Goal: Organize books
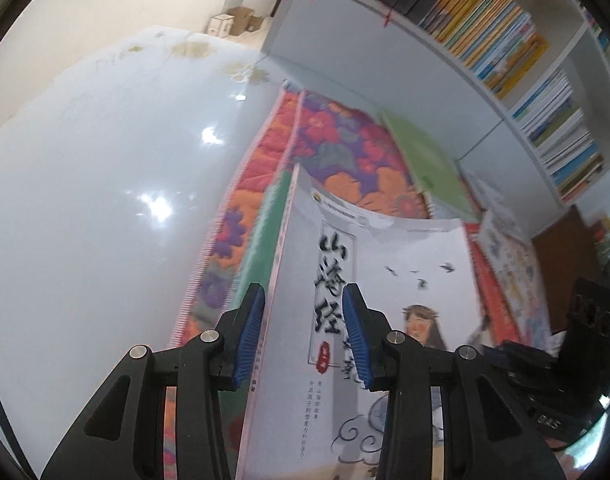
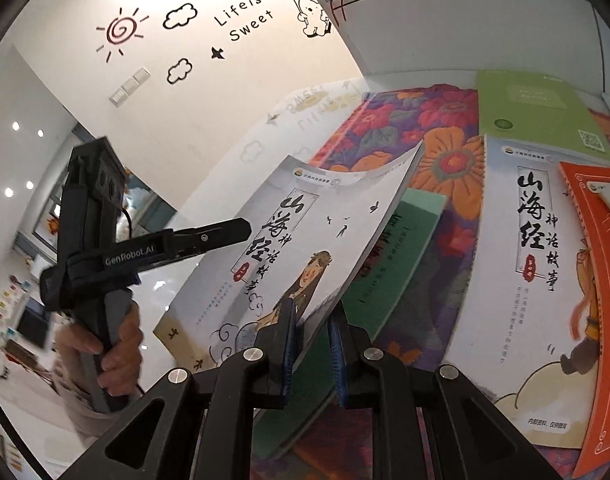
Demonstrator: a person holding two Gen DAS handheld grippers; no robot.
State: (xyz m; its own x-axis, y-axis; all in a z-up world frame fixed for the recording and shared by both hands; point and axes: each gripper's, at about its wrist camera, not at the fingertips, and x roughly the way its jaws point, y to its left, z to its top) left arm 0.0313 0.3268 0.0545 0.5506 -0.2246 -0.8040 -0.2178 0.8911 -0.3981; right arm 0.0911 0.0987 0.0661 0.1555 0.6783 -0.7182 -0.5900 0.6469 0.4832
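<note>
On the left, my left tongs (image 1: pixel 303 336) stand partly apart over the near spine side of the grey-white book (image 2: pixel 305 220). Its cover shows flat between the blue pads, so as far as I can see they clamp nothing. The book hangs tilted above the table (image 1: pixel 85 180), its far corner curling, with the left tongs at its left edge and my right tongs (image 2: pixel 312 350) at its near bottom edge. The right tongs are almost closed, pinching that thin edge between the pads, and they alone carry it

To do this step well, I judge that the floppy cover needs steadying on the left before I lower it, since one pinch at the edge lets it sag and swing. I should bring it down flat and square its edges on a pile

Below it and to the right lies a teal book (image 2: pixel 401 264) on the flowered cloth (image 2: pixel 445 160). Further right lies a twin copy (image 2: pixel 517 280), which looks the natural mate for the held one
</note>
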